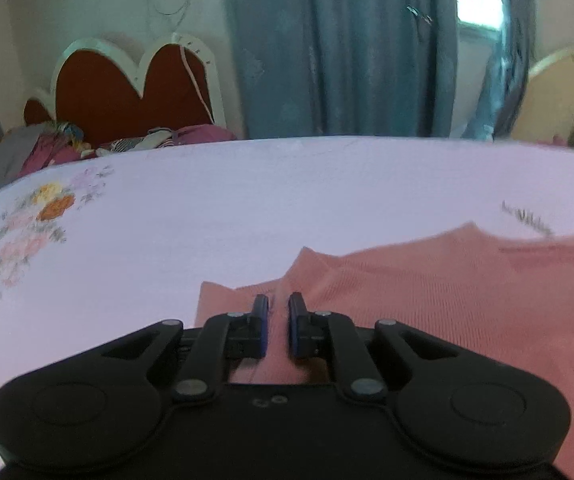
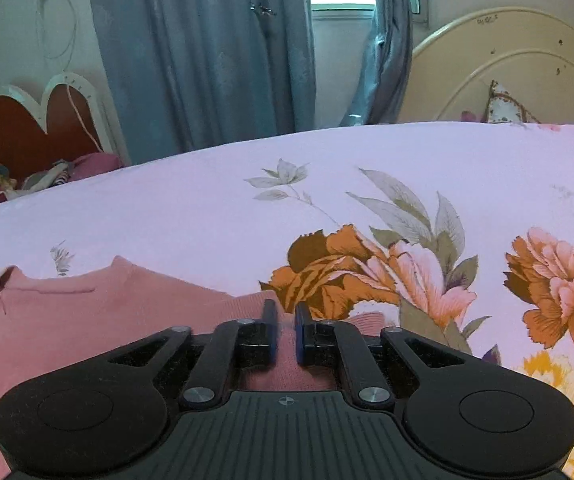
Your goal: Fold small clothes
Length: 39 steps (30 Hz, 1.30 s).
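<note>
left wrist view: left claw [image 1: 278,312] clenched on pink top [image 1: 447,300] sleeve edge, right claw [image 2: 285,320] likewise pinching its far sleeve, garment flat on bedsheet [image 1: 207,208] btwn them; thin pinch could slip w/ uneven lift.

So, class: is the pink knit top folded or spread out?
Mostly spread: the pink knit top lies flat on the floral bedsheet, neckline showing; only its side edges look gathered at both grippers.
</note>
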### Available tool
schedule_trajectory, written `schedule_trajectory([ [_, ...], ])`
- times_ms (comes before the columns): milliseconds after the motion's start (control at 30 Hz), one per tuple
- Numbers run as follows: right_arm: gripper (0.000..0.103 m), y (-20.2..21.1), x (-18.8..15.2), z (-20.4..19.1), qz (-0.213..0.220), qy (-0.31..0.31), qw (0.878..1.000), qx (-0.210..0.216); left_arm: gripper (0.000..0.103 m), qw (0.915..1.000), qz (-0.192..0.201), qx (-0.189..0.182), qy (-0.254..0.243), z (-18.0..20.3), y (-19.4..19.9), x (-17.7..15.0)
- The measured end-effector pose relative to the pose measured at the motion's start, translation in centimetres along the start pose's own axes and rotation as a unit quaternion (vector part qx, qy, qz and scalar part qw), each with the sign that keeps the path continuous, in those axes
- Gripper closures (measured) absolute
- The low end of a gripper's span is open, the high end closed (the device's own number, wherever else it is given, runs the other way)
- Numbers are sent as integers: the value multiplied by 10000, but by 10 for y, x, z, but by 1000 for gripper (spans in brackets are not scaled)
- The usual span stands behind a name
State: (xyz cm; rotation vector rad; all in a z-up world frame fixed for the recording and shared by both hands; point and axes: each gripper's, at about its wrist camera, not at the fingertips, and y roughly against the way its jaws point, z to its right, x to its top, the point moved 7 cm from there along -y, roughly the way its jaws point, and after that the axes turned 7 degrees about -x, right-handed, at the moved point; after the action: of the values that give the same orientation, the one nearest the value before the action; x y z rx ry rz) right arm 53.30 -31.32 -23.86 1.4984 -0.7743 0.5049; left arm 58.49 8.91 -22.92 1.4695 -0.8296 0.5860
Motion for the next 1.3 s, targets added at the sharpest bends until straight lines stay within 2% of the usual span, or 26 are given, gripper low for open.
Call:
schedule_trajectory([
  [33,95,1,0,-1,0,7,10000,37,90,10000,-19,4,-10,0,0,2],
  [67,89,4,1,1,19,-7,10000,52,88,10000,-42,-32,60,-2,1,2],
  [100,76,7,2,2,72,-50,10000,4,84,9999,-61,-45,114,-4,4,2],
  [133,69,13,4,4,184,-106,9998,-49,75,9999,-60,-8,137,-7,6,3],
  [167,59,18,6,5,272,-151,9995,-52,71,9999,-48,-19,155,-9,9,3],
  [267,58,35,11,1,326,-171,9993,116,59,9998,-26,-74,183,-15,19,5],
  [367,58,52,11,-13,333,-38,9990,289,56,9994,155,-104,284,-20,36,5],
  [433,58,63,7,-27,311,81,9985,442,56,9988,243,-252,348,-18,52,5],
  [667,58,78,-27,-77,51,545,9945,890,49,9959,265,-870,-35,30,86,-10],
  [767,58,82,-38,-88,-6,599,9934,981,48,9959,160,-878,-158,38,86,-24],
  [967,58,88,-52,-95,-61,582,9930,1029,47,9978,-228,-605,-123,24,77,-53],
  [1167,59,77,-70,-88,-149,1024,9931,544,44,9987,-241,-393,-204,18,79,-64],
  [1300,59,79,-70,-70,-120,799,9957,455,43,9989,-231,-385,-145,13,82,-66],
])
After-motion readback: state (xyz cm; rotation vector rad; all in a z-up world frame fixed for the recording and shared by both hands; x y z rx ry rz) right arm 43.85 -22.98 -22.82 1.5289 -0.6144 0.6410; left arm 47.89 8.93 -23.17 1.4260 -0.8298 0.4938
